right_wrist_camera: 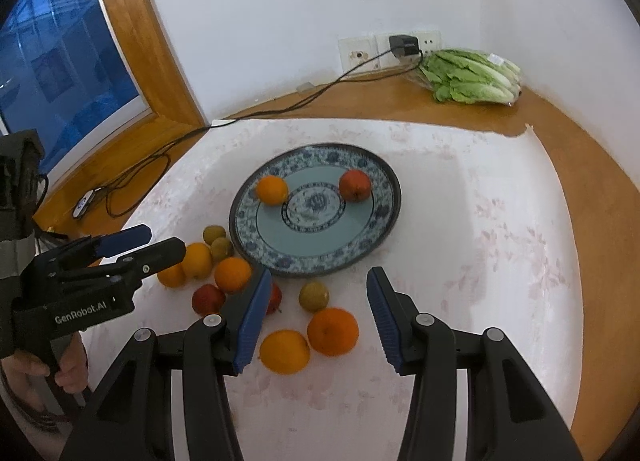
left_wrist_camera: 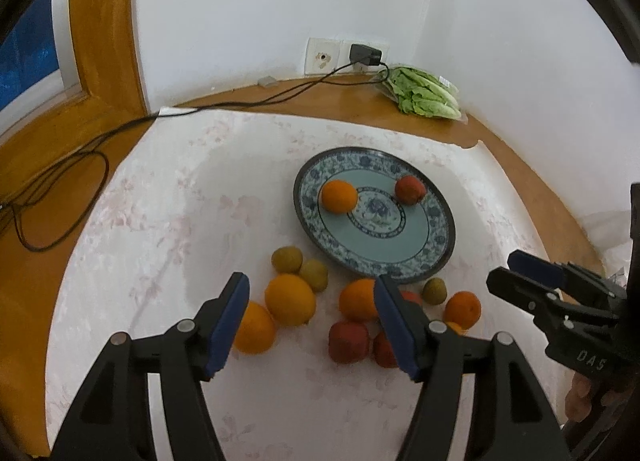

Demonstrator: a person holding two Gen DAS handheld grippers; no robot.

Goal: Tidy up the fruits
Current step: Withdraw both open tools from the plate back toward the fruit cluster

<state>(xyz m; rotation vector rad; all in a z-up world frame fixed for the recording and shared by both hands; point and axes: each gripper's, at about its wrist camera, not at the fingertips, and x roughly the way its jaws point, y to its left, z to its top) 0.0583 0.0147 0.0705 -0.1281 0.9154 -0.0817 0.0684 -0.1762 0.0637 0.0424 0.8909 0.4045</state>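
Left wrist view: a wooden desk (left_wrist_camera: pixel 60 269) under a white floral cloth (left_wrist_camera: pixel 160 221), white wall, lettuce (left_wrist_camera: pixel 426 95) in the corner. The left tool (left_wrist_camera: pixel 312 321) hangs open above loose fruits (left_wrist_camera: pixel 290 299); the plate (left_wrist_camera: pixel 420 237) carries an orange (left_wrist_camera: pixel 339 196) and a red fruit (left_wrist_camera: pixel 410 189).

Right wrist view: the window (right_wrist_camera: pixel 60 61) sits left. The right tool (right_wrist_camera: pixel 318 317) gapes, empty, over two oranges (right_wrist_camera: pixel 333 331) beside the plate (right_wrist_camera: pixel 260 221).

We see a round blue-and-white patterned plate (right_wrist_camera: pixel 384 197) lying flat near the middle of the surface, carrying an orange (right_wrist_camera: pixel 272 189) on its left and a red apple (right_wrist_camera: pixel 355 185) on its right, well apart. Just beside the plate's near rim lie loose oranges (right_wrist_camera: pixel 333 331), red apples (right_wrist_camera: pixel 208 299) and small yellow-green fruits (right_wrist_camera: pixel 314 295), clustered toward the near edge.
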